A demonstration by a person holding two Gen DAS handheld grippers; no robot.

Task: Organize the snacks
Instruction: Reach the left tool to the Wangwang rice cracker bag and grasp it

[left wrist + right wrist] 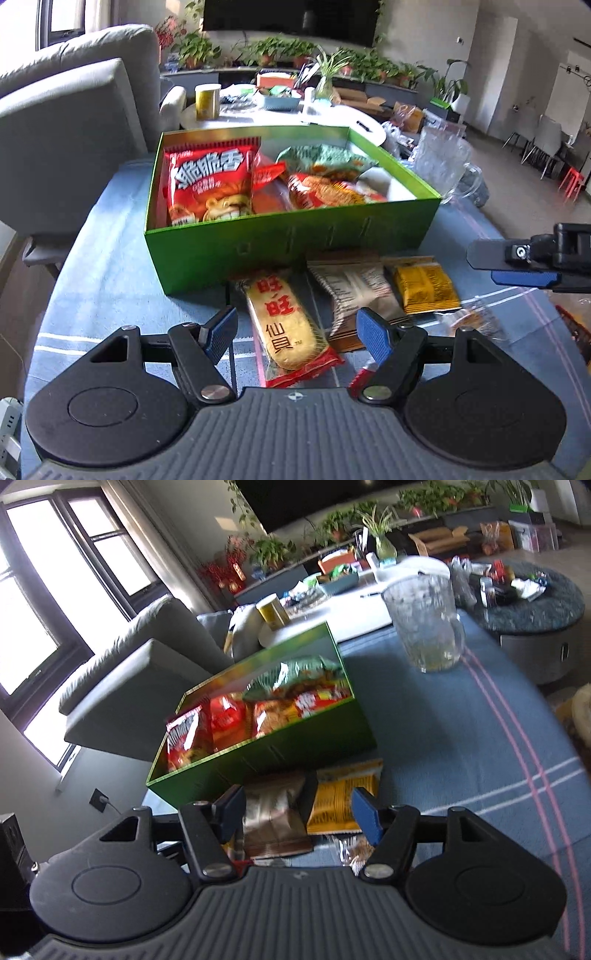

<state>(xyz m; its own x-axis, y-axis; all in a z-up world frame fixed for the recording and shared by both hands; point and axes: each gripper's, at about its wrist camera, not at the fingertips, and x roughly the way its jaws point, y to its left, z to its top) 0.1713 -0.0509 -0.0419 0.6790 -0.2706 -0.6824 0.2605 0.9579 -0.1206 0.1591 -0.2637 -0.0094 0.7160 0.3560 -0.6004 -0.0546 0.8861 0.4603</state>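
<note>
Three packets, a rice cracker point(286, 325), a beige packet point(354, 291) and a yellow packet point(424, 284), lie on the tablecloth point(110, 280) just before the green box point(288, 243); the left gripper point(295, 334) and right gripper point(297, 814) hover released, grasping nothing.

green box point(288, 243): glossy coated card, shiny gold-ish lining inside. snack bags in it, like red chip bag point(208, 181): slick crinkly foil-plastic. rice cracker pack point(288, 321): clear glossy film, red ends. yellow packet point(343, 801): shiny plastic. tablecloth point(110, 280): matt woven blue cloth, white and pink stripes. pitcher point(424, 624): clear textured glass or plastic, can't tell which. left gripper point(295, 332): matt black plastic, blue textured finger pads, metal pivot pins. sofa point(70, 122): matt grey fabric.
</note>
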